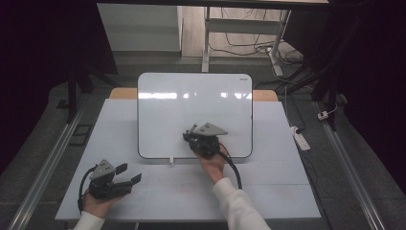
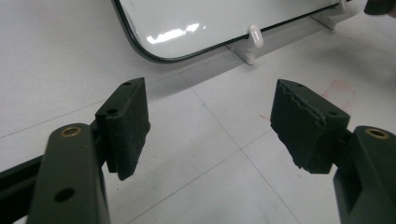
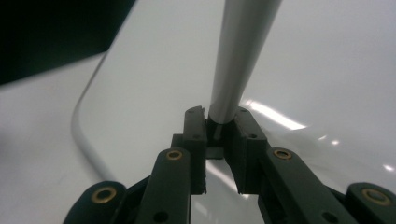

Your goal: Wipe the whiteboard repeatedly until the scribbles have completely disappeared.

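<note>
From the high view we see the whiteboard (image 1: 195,115) lying on the desk (image 1: 119,191), its surface blank as far as we can tell: no mark shows on it. Our right tool (image 1: 191,135) sits over the lower middle of the board, near its front edge, while our left tool (image 1: 128,173) rests on the desk off the board's lower left corner, well apart from it. We judge the work barely begun: the pen is taken up and brought over the board, and any writing is left to do.

In the left gripper view our left tool (image 2: 210,126) stands wide with nothing between its jaws, pointed at bare desk; the board's rounded corner (image 2: 140,49) and a small white clip (image 2: 255,36) on its edge lie beyond.

In the right gripper view our right tool (image 3: 218,123) is narrowed onto a grey pen (image 3: 240,56), clamped at its end between the jaws, the barrel running up and away over the glossy whiteboard (image 3: 327,70). Its far end leaves the picture, so we cannot tell whether it touches the board.
</note>
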`<move>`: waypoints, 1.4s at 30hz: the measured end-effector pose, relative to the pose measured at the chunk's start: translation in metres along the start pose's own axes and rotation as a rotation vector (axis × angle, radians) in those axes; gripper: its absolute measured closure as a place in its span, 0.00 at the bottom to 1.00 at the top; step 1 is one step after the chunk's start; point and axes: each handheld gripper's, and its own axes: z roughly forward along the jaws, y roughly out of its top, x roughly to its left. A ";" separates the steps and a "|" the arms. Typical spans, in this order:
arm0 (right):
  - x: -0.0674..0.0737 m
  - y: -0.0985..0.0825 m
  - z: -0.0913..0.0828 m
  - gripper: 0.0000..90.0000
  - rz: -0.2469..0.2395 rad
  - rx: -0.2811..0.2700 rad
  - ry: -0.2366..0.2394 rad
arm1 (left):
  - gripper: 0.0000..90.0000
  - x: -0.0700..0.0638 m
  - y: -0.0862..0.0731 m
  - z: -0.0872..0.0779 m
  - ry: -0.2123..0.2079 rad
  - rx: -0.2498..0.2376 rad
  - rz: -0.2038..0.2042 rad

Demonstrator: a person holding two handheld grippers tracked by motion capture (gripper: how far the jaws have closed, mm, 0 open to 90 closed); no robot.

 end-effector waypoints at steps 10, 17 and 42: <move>-0.005 -0.005 -0.005 0.86 0.017 -0.017 -0.008 | 0.32 0.000 0.000 0.000 0.002 0.001 0.006; -0.009 -0.008 -0.008 0.86 0.041 -0.041 -0.004 | 0.32 0.000 0.000 0.000 -0.004 0.001 -0.003; -0.026 -0.006 -0.016 0.86 0.074 -0.109 -0.057 | 0.33 -0.003 0.000 0.000 0.003 0.002 0.005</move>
